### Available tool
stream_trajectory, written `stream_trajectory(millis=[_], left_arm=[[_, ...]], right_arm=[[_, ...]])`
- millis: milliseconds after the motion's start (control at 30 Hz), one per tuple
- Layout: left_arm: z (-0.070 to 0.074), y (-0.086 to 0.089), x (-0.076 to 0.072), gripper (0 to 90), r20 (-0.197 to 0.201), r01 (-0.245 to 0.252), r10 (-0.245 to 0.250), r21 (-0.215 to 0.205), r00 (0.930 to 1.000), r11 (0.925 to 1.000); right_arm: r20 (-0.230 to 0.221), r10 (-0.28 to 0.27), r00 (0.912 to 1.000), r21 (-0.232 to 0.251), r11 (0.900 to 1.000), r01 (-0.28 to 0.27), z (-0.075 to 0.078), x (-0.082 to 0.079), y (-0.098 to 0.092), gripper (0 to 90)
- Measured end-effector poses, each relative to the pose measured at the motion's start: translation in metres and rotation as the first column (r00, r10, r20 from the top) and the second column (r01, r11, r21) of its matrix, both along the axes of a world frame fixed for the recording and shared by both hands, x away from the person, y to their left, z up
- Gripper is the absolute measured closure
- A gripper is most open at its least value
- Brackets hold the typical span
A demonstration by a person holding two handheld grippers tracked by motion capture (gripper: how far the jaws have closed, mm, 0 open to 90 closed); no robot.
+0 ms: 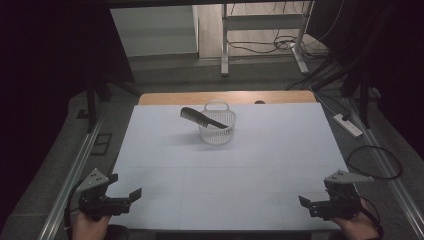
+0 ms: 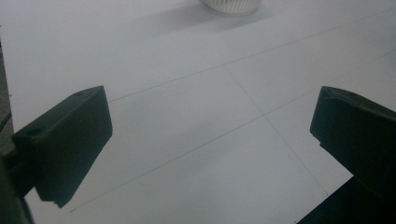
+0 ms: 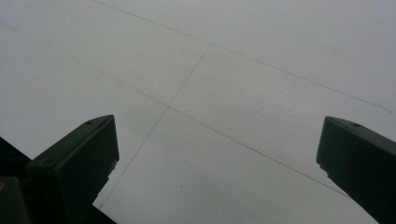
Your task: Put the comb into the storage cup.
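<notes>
Black comb (image 1: 202, 117) rests slanted across the white basket's (image 1: 218, 134) rim; both grippers' fingers spread wide, holding nothing.

White table sheet (image 1: 260, 160), power strip (image 1: 347, 125) beside.

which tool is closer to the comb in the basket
Left, slightly. The left tool sits at the near left corner, the right tool at the near right corner; the comb, resting across the basket, lies left of centre.
</notes>
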State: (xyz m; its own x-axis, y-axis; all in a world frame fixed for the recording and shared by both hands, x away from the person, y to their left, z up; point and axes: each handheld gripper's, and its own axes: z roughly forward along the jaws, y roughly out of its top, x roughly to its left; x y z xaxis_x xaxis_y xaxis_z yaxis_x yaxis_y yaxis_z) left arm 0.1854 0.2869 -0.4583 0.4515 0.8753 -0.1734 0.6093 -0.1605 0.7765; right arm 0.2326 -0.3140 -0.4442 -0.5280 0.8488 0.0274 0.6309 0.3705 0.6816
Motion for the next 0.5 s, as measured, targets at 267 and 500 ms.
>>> stream_trajectory(millis=[267, 500], left_arm=[[-0.0011, -0.001, -0.0035, 0.0, -0.005, -0.013, 0.014, 0.034, 0.9999, 0.9993], [-0.0019, -0.0057, -0.003, 0.0, -0.023, -0.018, 0.02, 0.086, 0.9995, 0.9961]], right_arm=[[0.002, -0.008, 1.0, 0.001, 1.0, 0.008, 0.0002, 0.0001, -0.0005, 0.0], [-0.001, -0.008, 1.0, -0.001, 1.0, 0.008, 0.0001, 0.0001, 0.0001, 0.0]])
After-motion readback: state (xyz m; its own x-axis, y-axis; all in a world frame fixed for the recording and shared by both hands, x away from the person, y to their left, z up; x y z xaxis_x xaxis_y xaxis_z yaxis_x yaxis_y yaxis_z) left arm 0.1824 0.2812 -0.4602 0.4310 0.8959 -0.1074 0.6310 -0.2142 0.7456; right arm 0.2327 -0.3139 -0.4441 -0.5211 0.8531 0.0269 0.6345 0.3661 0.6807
